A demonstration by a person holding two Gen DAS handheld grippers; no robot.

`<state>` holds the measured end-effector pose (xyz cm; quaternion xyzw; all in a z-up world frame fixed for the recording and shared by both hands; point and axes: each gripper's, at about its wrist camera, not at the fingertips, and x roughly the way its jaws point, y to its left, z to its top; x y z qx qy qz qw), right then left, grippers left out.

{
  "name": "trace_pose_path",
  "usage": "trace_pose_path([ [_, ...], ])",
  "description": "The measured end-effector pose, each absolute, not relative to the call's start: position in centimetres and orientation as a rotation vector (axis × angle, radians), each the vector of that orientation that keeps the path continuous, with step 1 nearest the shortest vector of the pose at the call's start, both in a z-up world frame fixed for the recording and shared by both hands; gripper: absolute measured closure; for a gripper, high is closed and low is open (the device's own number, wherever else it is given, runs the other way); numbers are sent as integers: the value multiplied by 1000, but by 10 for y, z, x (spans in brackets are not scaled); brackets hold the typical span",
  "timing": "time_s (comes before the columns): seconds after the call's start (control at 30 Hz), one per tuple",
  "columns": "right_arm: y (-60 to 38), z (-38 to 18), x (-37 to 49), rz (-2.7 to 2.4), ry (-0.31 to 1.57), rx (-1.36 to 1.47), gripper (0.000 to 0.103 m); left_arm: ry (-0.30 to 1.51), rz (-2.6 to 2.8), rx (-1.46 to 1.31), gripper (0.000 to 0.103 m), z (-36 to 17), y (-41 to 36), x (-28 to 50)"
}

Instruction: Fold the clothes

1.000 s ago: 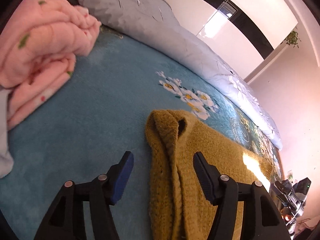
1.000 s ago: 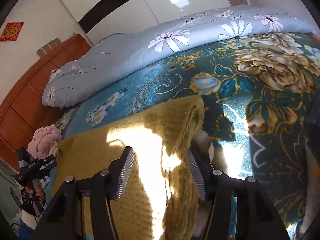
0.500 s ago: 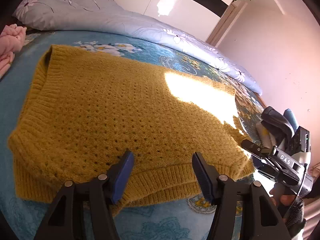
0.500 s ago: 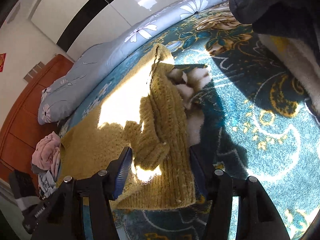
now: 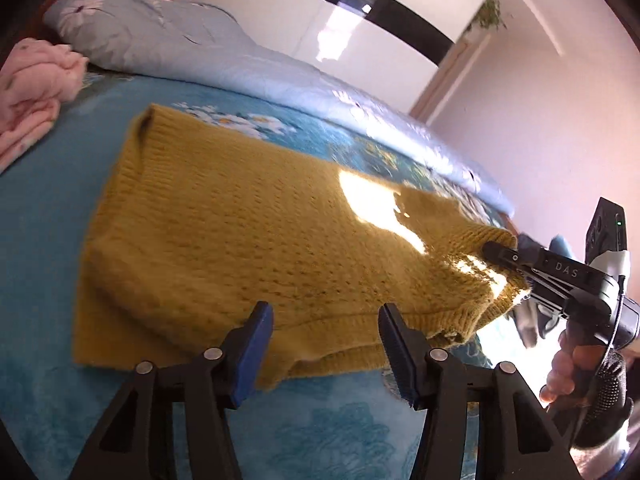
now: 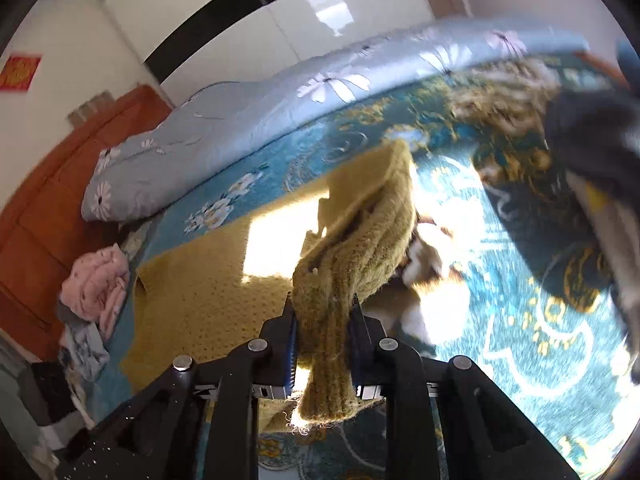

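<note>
A mustard yellow knitted sweater (image 5: 248,240) lies spread on the blue floral bedspread (image 5: 48,208). My left gripper (image 5: 324,340) is open and empty, its fingers straddling the sweater's near hem. My right gripper (image 6: 322,320) is shut on a bunched ribbed edge of the sweater (image 6: 352,248) and lifts it off the bed. In the left wrist view the right gripper (image 5: 516,264) shows at the right, clamped on the sweater's raised corner.
A pink garment (image 5: 32,84) is piled at the left, also in the right wrist view (image 6: 96,284). A grey-blue floral duvet (image 5: 208,56) runs along the far side. Dark clothes (image 6: 592,148) lie at the right. A wooden headboard (image 6: 60,184) stands behind.
My right gripper has closed on the sweater's ribbed edge and raised it. My left gripper has swung from the sweater's end to its near hem, still open.
</note>
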<state>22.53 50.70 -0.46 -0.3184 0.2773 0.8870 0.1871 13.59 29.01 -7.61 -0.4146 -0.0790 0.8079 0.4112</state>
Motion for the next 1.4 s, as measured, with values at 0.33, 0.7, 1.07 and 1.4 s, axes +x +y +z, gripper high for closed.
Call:
trace_pose_path([
  [0.33, 357, 53, 105, 2875, 144, -1031, 82, -582, 2259, -970, 45, -55, 146, 97],
  [0.7, 290, -30, 63, 2859, 96, -1414, 79, -683, 2262, -1060, 45, -80, 111, 82],
  [1.07, 314, -2, 109, 3017, 162, -1291, 57, -530, 2053, -1040, 40, -58, 179, 59],
  [1.4, 407, -16, 168, 2751, 432, -1156, 53, -279, 1975, -1201, 60, -80, 263, 23],
])
